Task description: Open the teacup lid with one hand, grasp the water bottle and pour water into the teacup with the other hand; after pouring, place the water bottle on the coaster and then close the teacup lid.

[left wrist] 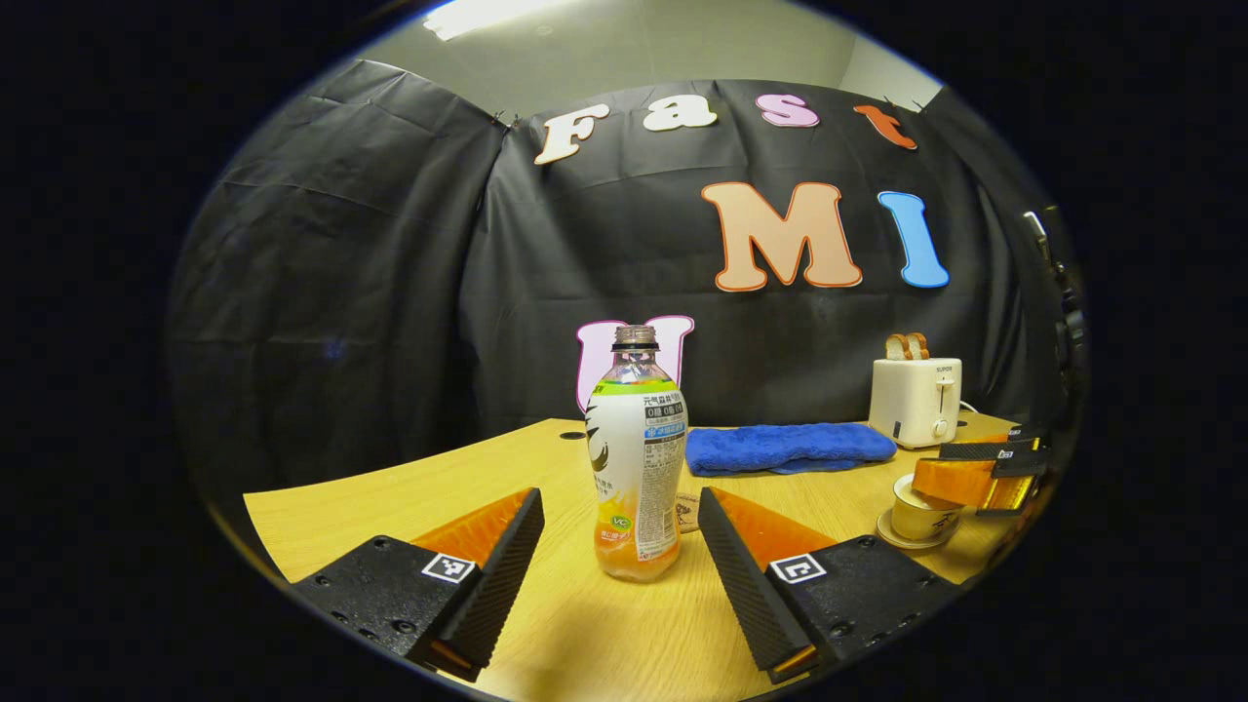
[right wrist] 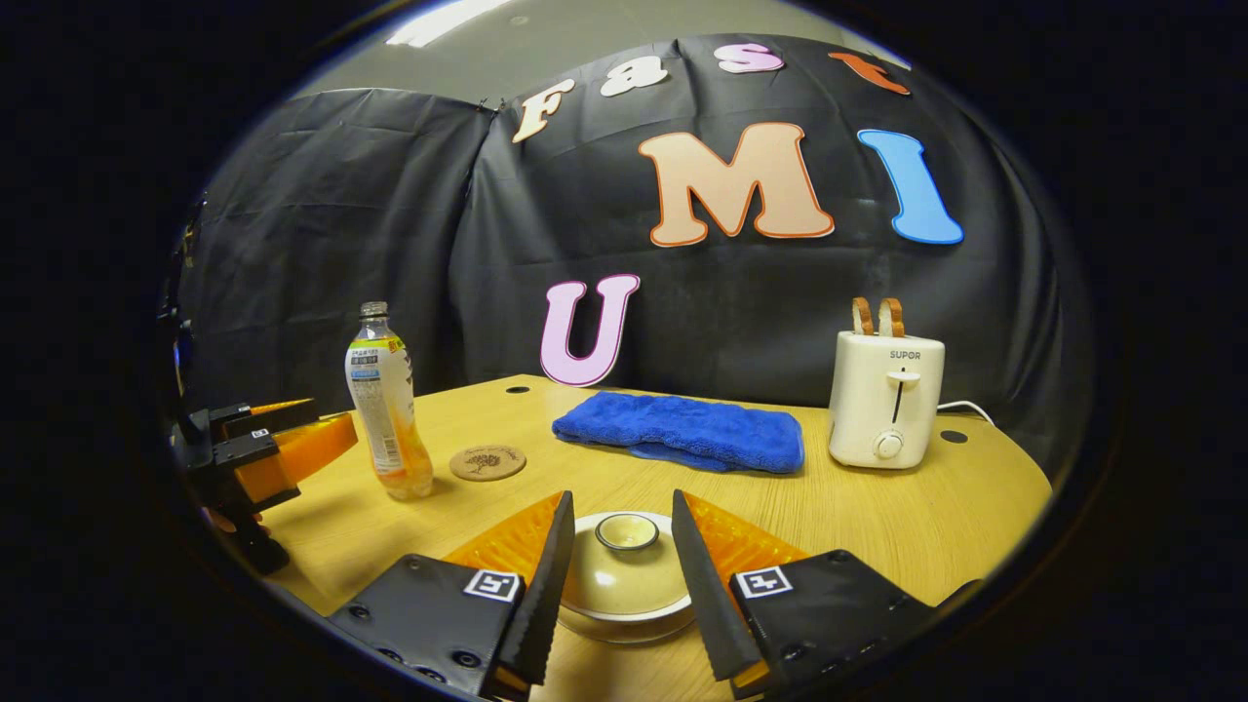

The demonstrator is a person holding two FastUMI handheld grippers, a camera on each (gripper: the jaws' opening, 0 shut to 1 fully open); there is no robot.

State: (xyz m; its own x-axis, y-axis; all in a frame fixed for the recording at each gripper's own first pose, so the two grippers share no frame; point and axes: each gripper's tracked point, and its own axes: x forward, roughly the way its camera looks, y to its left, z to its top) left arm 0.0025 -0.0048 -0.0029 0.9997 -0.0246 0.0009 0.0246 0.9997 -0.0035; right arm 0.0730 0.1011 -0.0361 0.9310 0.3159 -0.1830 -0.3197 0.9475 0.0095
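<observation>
While the left gripper [left wrist: 619, 546] stands with its jaws spread wide, the one water bottle [left wrist: 636, 458] stands upright on the wooden table [left wrist: 546, 634] between and a little beyond the fingertips, with a gap on each side, so neither finger touches it. That bottle has no cap on its neck and holds a little orange liquid at the bottom. Seen in the right gripper view, the right gripper [right wrist: 616, 561] has its jaws parted on either side of the single teacup [right wrist: 624, 585]; the lid [right wrist: 625, 565] sits on the cup, its ring knob between the fingers, and I cannot tell whether the fingers touch it. In that same view one round coaster [right wrist: 487, 461] lies flat just beside the bottle's base. Farther back lie one folded blue towel [right wrist: 687, 429] and one white toaster [right wrist: 886, 400] with two slices of toast [right wrist: 877, 316] standing up from its slots. The bottle and the teacup stand well apart on the table.
</observation>
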